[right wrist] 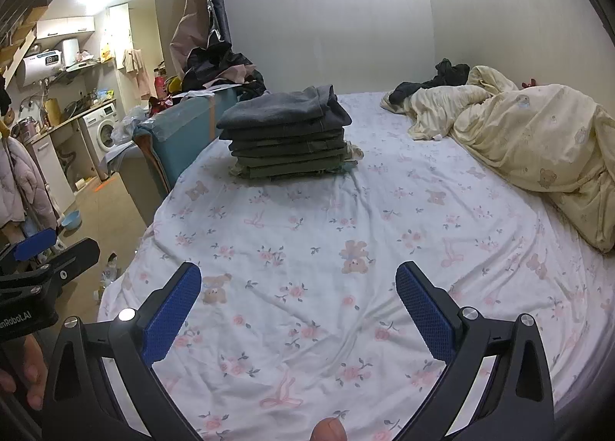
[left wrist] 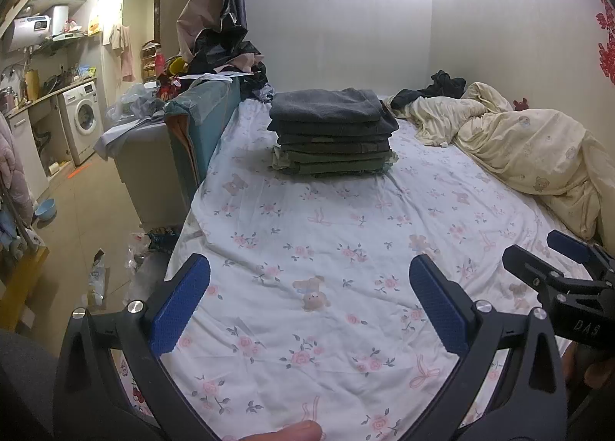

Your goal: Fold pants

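Spread across the bed is a floral sheet [left wrist: 346, 218], on which a stack of folded pants [left wrist: 332, 131] is set, beyond both grippers. Beside the stack, a cream duvet [left wrist: 530, 148] is bunched. The left gripper [left wrist: 309, 279] and right gripper [right wrist: 298, 283] are held wide apart, empty, above the sheet.

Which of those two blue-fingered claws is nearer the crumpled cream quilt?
Right gripper: the crumpled cream quilt lies ahead on its right. The left gripper is one place farther over.
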